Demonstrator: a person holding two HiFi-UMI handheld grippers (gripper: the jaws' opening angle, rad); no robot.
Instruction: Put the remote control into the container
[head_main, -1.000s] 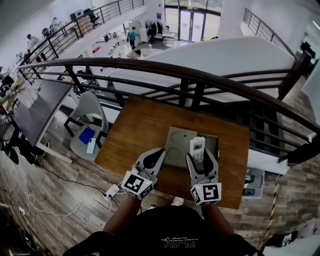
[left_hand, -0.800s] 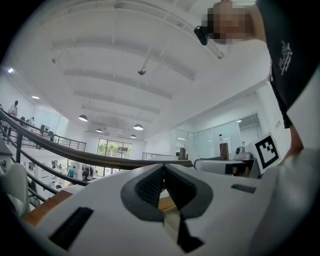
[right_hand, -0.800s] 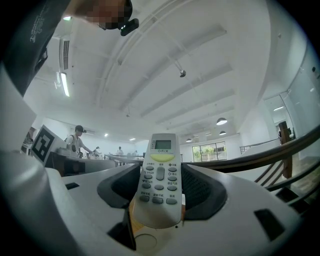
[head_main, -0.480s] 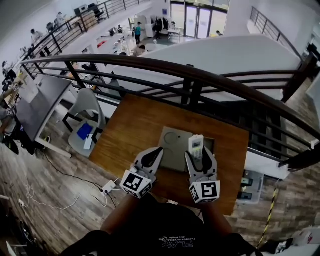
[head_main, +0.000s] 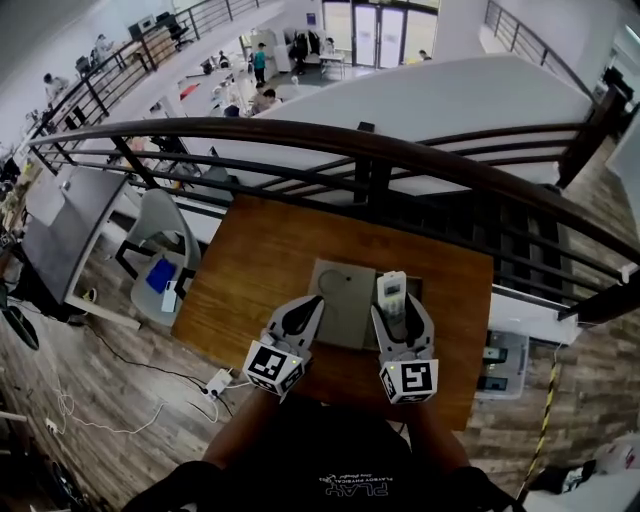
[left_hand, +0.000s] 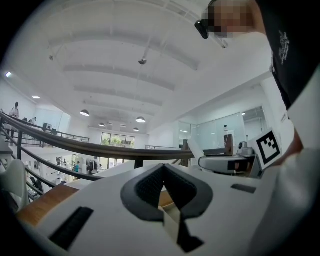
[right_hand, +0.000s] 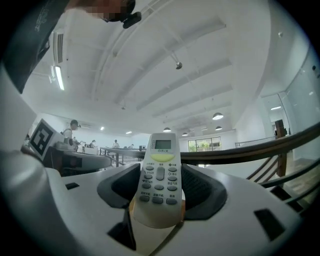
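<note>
**A:** Which step is this? Looks like the carry to me.

**B:** Pretty much, I'd call it the tail end of the carry. Closest to the person, the right tongs (head_main: 401, 314) are clamped on the lower half of the remote control (head_main: 392, 291). It's buttons-up, with the display end poking out past the tips. The left tongs (head_main: 306, 311) are pinched together with nothing in them, sitting at the container's near-left edge.

**A:** And where's the remote relative to the container?

**B:** Over the right side of the flat grey container (head_main: 338, 286). I can't tell if it's touching or just hanging above it. The wooden worktop (head_main: 262, 256) spreads out left of the container and beyond it. Past that there's a dark railing (head_main: 300, 130).

**A:** Next move?

**B:** My guess is lower it until it lies flat inside. Then spread the right tongs and back straight out so the pads don't drag it along. The left tongs could steady the container if it slides.
</note>
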